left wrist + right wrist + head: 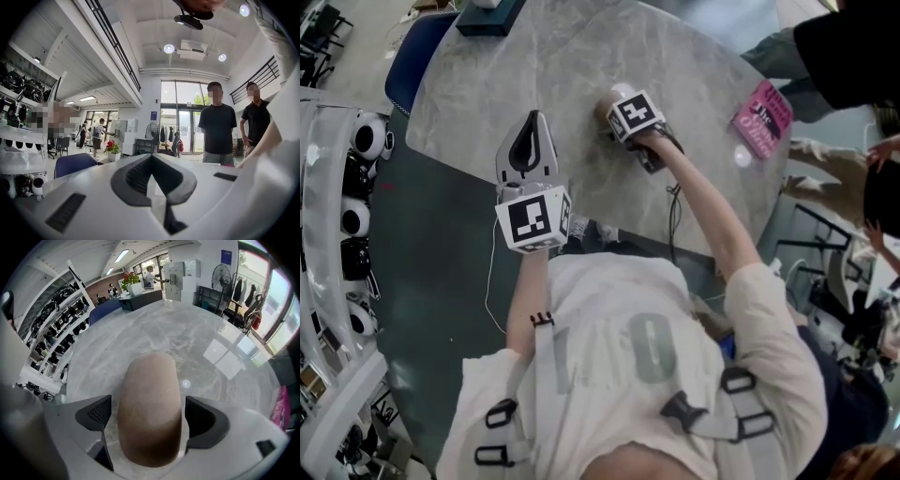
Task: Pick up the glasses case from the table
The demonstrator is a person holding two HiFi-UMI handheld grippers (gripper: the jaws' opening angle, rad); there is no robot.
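The glasses case is a rounded tan-brown pouch lying on the grey marble table. In the head view only its end shows past the marker cube. My right gripper straddles the case, one dark pad on each side with a thin gap to it, so it stands open. It sits near the table's middle in the head view. My left gripper hovers near the table's front left edge, pointing away from me; its jaws are together on nothing.
A pink book lies at the table's right edge, and a dark box at the far edge. A blue chair stands beyond the table's left side. Shelves of helmets run along the left. Two people stand across the table.
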